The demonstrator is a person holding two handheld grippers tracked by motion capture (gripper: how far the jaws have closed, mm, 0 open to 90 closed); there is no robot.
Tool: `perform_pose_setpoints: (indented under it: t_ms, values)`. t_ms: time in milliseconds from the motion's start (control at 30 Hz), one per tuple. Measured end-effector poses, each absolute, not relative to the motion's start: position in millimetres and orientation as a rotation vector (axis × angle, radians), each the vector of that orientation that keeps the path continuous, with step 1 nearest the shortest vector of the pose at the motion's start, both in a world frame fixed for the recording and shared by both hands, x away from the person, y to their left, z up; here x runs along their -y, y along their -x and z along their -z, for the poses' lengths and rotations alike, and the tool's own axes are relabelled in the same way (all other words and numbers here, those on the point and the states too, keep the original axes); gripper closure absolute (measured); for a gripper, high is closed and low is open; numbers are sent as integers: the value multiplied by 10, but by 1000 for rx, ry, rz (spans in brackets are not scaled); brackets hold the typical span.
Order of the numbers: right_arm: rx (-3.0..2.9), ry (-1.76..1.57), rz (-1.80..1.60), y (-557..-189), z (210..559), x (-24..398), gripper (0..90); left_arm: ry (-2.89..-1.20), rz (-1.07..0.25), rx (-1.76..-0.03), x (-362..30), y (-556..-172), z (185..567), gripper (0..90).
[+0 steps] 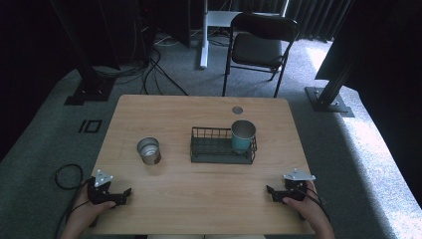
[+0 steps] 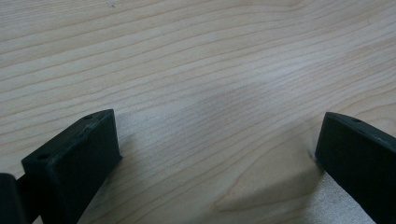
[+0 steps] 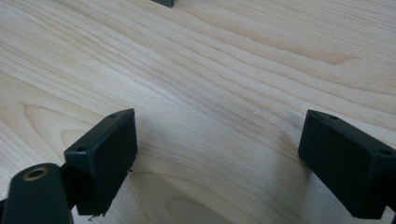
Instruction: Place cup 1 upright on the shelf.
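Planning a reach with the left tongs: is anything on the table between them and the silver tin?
Nothing visible. Bare table lies between the left tongs and the tin; the rack with the teal cup sits off to the tin's right.

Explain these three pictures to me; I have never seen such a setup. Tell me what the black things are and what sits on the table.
No robot here: a person holds a hand-held gripper in each hand, the left hand-held gripper and the right hand-held gripper. The high view looks down on the wooden table. The other two pictures come from cameras riding on each gripper: black jaws apart over bare wood, holding nothing. On the table stand a metal can and a wire basket with a teal cup in its right end.
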State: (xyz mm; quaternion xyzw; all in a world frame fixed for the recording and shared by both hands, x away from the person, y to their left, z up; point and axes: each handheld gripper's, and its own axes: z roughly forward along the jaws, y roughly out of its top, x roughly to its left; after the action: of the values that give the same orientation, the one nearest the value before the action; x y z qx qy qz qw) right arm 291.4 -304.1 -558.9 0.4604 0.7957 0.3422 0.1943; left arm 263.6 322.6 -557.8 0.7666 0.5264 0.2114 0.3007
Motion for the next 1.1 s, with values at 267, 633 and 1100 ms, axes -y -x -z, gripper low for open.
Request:
perform_pose_setpoints:
  t_ms: [267, 633, 1100]
  values:
    - [-2231, -1291, -960, -2915, 5589, 3041, 112, -2051, -548, -1364, -3243, -2647, 5577, 4]
    - [-2231, -1291, -959, -2915, 5589, 3041, 112, -2066, -544, -1325, -3211, -2646, 5511, 4]
    - [-2231, -1293, -962, -2915, 5589, 3043, 112, -2050, -575, -1279, -3131, -2721, 5304, 4]
